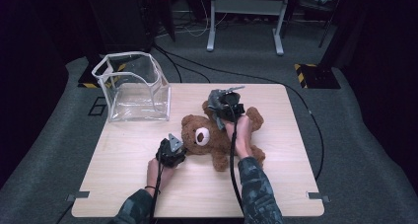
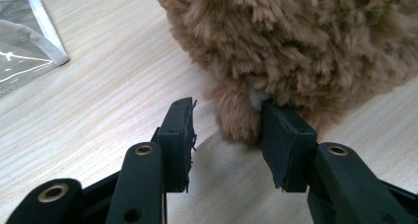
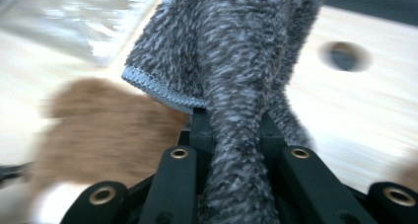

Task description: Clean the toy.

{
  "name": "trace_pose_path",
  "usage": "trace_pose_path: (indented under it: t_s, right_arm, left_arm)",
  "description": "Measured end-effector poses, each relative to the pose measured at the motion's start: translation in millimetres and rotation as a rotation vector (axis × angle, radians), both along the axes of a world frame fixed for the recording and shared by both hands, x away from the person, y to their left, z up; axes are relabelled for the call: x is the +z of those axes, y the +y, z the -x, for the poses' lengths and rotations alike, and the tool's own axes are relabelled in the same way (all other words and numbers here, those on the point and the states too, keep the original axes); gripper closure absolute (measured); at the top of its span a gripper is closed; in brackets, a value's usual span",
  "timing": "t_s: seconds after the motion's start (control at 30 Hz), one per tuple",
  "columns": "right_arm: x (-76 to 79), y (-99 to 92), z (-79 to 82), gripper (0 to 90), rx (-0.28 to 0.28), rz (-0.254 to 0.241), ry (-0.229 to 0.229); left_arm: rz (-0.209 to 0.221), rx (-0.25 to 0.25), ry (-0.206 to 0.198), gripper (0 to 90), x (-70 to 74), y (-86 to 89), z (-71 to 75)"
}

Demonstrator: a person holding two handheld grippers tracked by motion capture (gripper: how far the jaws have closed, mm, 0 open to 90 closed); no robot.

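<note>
A pale wooden worktop (image 1: 123,155) stands on grey carpet in a dark room. On it lies one brown teddy bear (image 1: 217,135), fluffy, on its back, with its head towards my left side and its legs towards the right edge. One clear plastic box (image 1: 133,88) stands at the far left corner. My left tongs (image 2: 226,130) are wide apart around a tuft of the bear's fur. My right tongs (image 3: 231,130) are closed on one grey fuzzy cloth (image 3: 236,61), above the bear.

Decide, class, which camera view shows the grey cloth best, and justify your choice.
The right gripper view: the grey cloth is close up, pinched between the right gripper's fingers, with its fuzzy weave and stitched hem visible. The high view shows it as a small grey bundle above the teddy bear.
</note>
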State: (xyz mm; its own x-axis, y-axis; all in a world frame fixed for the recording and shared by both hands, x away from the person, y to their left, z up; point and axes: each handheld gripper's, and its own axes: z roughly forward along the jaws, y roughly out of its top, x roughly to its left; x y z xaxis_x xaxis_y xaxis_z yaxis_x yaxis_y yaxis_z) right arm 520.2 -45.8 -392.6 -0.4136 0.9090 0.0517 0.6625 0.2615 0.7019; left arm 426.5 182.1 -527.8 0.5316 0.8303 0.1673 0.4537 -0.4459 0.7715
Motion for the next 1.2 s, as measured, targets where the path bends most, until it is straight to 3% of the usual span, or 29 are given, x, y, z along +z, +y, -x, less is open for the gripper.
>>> trace_pose_path:
  t_s: [0.07, 0.17, 0.23, 0.33, 0.43, 0.57, 0.6, 0.67, 0.7, 0.77, 1.07, 1.13, 1.2]
  right_arm:
    - [2.3, -6.7, 0.5, 76.3, -0.055, 0.073, -0.016]
    - [1.0, -13.8, -1.5, 76.3, -0.083, 0.088, -0.011]
    - [-5.5, -10.8, -4.5, 76.2, -0.075, 0.065, 0.022]
    - [-11.4, 3.3, -5.5, 76.2, 0.008, -0.007, 0.046]
    - [-13.8, 18.6, -4.0, 76.2, 0.079, -0.041, 0.053]
    - [-9.9, 17.6, -1.9, 76.3, 0.158, -0.137, 0.067]
    - [-8.1, 14.1, -1.3, 76.3, 0.147, -0.138, 0.058]
    - [-6.6, 11.6, -0.6, 76.3, 0.126, -0.125, 0.050]
    - [-3.2, 0.9, 0.4, 76.3, 0.071, -0.080, 0.026]
    - [-2.6, -5.9, 1.3, 76.3, 0.029, 0.000, 0.014]
    - [-8.2, -49.6, 4.0, 76.3, -0.089, 0.098, 0.010]
    - [-9.6, -62.4, 4.2, 76.3, -0.132, 0.143, 0.017]
    - [-11.6, -75.3, 4.7, 76.3, -0.166, 0.150, 0.036]
  left_arm:
    - [0.000, 0.000, 0.000, 56.7, 0.0, -0.1, 0.0]
    - [-0.001, 0.001, -0.001, 56.7, 0.0, -0.2, 0.1]
    - [-0.002, 0.001, -0.002, 56.7, -0.1, -0.2, 0.1]
    - [-0.002, 0.001, -0.002, 56.7, 0.0, -0.1, 0.1]
    - [-0.005, -0.001, -0.001, 56.7, 0.0, 0.0, 0.1]
    - [-0.002, 0.000, -0.001, 56.7, 0.0, -0.2, 0.2]
    - [-0.002, -0.001, 0.001, 56.7, 0.1, 0.0, 0.2]
    - [-0.002, -0.001, 0.002, 56.7, 0.0, -0.2, 0.3]
    - [-0.003, 0.000, 0.000, 56.7, 0.0, -0.1, 0.2]
    - [-0.002, 0.000, -0.001, 56.7, 0.0, -0.1, 0.1]
    - [-0.002, 0.001, -0.003, 56.7, -0.1, -0.4, 0.2]
    - [-0.003, 0.001, -0.003, 56.7, -0.1, -0.5, 0.3]
    - [-0.004, 0.001, -0.003, 56.7, -0.1, -0.5, 0.3]
